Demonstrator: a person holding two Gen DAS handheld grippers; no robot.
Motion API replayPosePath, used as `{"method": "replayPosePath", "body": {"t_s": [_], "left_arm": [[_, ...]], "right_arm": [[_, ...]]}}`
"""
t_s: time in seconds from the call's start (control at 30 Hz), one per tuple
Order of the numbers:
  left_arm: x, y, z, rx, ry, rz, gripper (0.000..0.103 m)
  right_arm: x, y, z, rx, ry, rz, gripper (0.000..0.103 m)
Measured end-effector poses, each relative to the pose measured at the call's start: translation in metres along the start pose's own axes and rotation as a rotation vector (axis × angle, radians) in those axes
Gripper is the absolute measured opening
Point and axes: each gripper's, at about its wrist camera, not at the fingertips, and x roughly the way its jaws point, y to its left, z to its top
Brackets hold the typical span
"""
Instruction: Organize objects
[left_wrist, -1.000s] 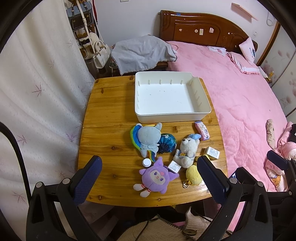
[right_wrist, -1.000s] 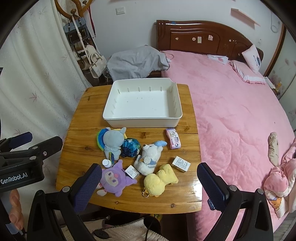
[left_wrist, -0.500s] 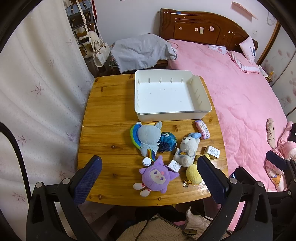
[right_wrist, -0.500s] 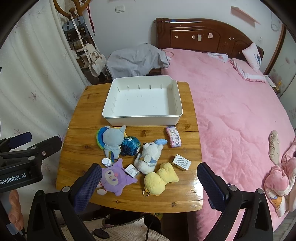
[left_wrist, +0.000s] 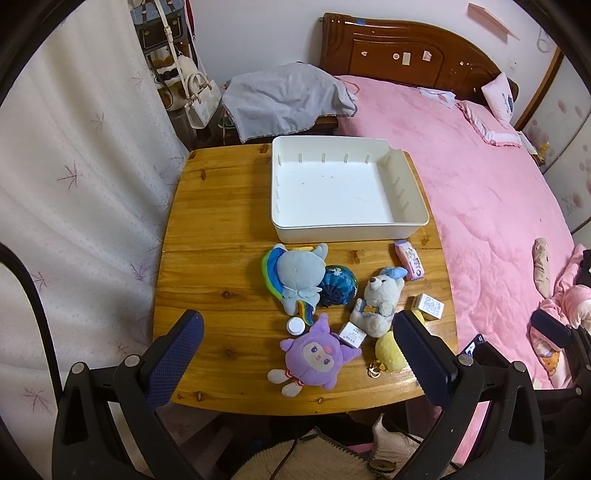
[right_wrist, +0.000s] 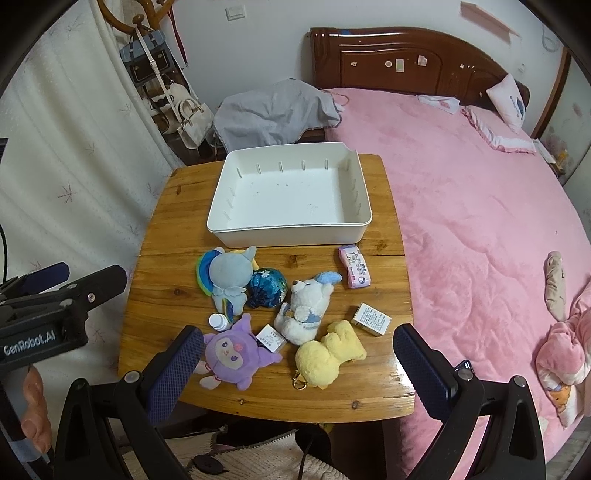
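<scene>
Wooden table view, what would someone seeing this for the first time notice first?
Probably the cluster of plush toys on the near half of the wooden table: a purple plush, a yellow plush, a white bear and a grey rainbow-maned plush. Just behind them sits a big empty white bin, and the pink bed fills the right side.
</scene>
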Motion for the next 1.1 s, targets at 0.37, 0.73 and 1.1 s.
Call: {"method": "replayPosePath", "body": {"t_s": [0.37, 0.73, 1.1], "left_arm": [[0.030, 0.004, 0.011, 0.062, 0.004, 0.023, 0.102], [0.079, 0.012, 0.020, 0.147, 0.026, -0.018, 0.102], [0.154, 0.045, 0.022, 0.073, 0.045, -0.011, 0.102]], "right_arm": [[0.021, -0.014, 0.010, 0.097, 0.022, -0.068, 0.103], [0.060, -0.028, 0.005, 0.226, 0.048, -0.069, 0.103], [0.127, -0.062, -0.037, 0.436, 0.111, -0.059, 0.103]]}}
